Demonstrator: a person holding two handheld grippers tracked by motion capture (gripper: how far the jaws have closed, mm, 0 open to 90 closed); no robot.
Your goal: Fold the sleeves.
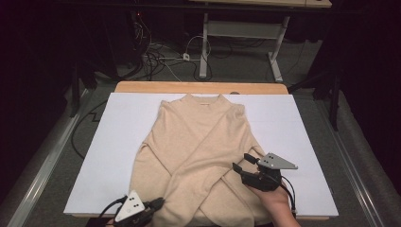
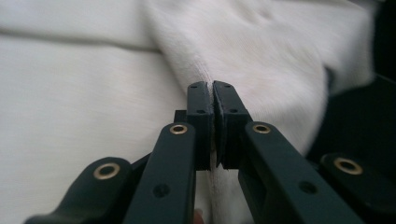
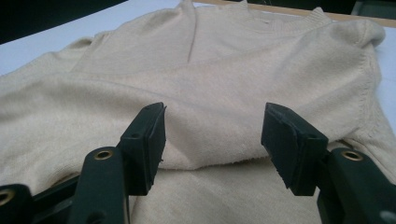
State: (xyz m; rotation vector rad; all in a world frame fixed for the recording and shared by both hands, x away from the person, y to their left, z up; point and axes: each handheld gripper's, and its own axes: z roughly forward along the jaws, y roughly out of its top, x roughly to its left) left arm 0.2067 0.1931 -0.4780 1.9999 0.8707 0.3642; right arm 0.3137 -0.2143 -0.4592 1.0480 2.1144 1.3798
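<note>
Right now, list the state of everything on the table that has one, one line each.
Beige knitted sweater: lying flat on the white table cover, both sleeves folded across the body, bottom hem pinched near its left corner.
Left gripper: jaws shut on the sweater's hem.
Right gripper: jaws open, one to each side of a folded sleeve's cuff edge, pads not pressing it.

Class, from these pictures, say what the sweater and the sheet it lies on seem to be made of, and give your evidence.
Sweater: probably soft knitted wool or a blend, matte beige; fuzzy nap and ribbed collar show.
Sheet: looks like smooth white paper or thin board, flat with crisp edges; which one is unclear.
</note>
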